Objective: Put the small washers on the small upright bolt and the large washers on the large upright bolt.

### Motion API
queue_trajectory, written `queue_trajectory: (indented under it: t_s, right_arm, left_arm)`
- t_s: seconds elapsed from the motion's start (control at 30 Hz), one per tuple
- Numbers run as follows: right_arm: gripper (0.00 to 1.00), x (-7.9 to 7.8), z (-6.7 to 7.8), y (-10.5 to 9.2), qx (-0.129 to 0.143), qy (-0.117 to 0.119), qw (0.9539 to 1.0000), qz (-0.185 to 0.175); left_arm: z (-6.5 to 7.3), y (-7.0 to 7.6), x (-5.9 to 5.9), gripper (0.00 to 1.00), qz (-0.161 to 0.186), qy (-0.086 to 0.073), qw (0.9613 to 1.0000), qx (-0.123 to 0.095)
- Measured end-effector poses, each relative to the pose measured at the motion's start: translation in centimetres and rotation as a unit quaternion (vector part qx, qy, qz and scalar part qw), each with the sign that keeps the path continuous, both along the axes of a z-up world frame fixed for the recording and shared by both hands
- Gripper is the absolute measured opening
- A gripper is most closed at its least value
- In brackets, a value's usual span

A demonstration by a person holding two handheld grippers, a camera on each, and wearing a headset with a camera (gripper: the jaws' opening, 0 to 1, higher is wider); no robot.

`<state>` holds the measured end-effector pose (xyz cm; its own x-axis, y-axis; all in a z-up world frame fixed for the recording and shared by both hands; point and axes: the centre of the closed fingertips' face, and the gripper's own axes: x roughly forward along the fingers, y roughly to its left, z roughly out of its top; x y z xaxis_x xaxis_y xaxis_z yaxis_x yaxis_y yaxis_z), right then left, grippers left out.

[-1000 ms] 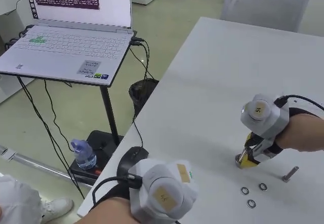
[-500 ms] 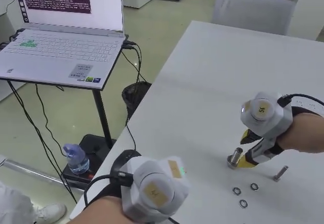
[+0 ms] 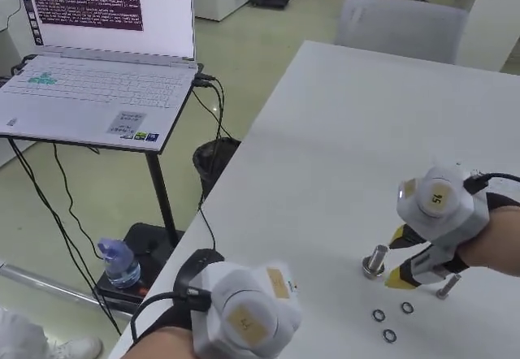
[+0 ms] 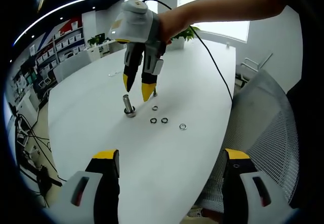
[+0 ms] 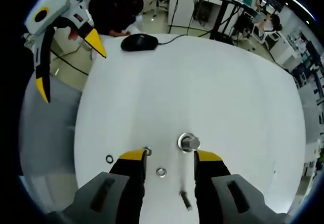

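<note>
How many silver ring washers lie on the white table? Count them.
4, in the left gripper view: one washer near the right gripper, two washers paired nearer, one washer farthest right. Others may be hidden.

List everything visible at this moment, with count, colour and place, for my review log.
table: one, white, under the work
big bolt: one, silver, upright on the table
small bolt: one, silver, on the table right of the big bolt
washers: four, silver, flat on the table near the bolts
mouse: one, black, near table edge
laptop: one, pale, open on a stand left of the table
bottle: one, bluish, on the floor
bin: one, black, on the floor
chair: one, grey, table's far end
left hand-held gripper: white, yellow tips, open
right hand-held gripper: same colours, open beside the big bolt
</note>
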<state>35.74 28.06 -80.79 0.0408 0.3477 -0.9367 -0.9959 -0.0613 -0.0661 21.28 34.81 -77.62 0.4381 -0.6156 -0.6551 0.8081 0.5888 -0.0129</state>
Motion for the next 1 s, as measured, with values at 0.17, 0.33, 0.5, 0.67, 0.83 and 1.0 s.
queue_trajectory:
  t_s: [0.17,0.33,0.5,0.67,0.83,1.0]
  right_arm:
    - [0.38,-0.6,-0.5,-1.0,-0.002,0.004,1.0000,-0.007]
    - [0.37,-1.3,-0.9,-2.0,-0.005,0.010,0.9998,-0.015]
    - [0.36,-1.5,-1.7,-2.9,-0.010,0.013,0.9996,-0.023]
    - [0.35,-1.5,-2.4,-3.4,-0.014,0.011,0.9996,-0.021]
    - [0.34,-1.3,-3.5,-3.6,-0.019,0.014,0.9995,-0.019]
    - [0.31,-0.9,-4.7,-3.9,-0.024,0.018,0.9993,-0.021]
  left_arm:
    - [0.2,-0.3,-0.1,0.84,-0.002,0.000,1.0000,-0.009]
    - [0.0,-0.3,-0.1,0.84,-0.008,-0.001,1.0000,-0.004]
    - [0.1,-0.3,0.1,0.83,-0.008,-0.002,1.0000,-0.003]
    - [0.0,-0.1,0.1,0.83,-0.006,0.000,1.0000,-0.003]
    - [-0.1,-0.3,0.1,0.82,-0.007,0.001,1.0000,-0.005]
    - [-0.3,-0.5,0.0,0.82,-0.010,0.003,0.9999,-0.005]
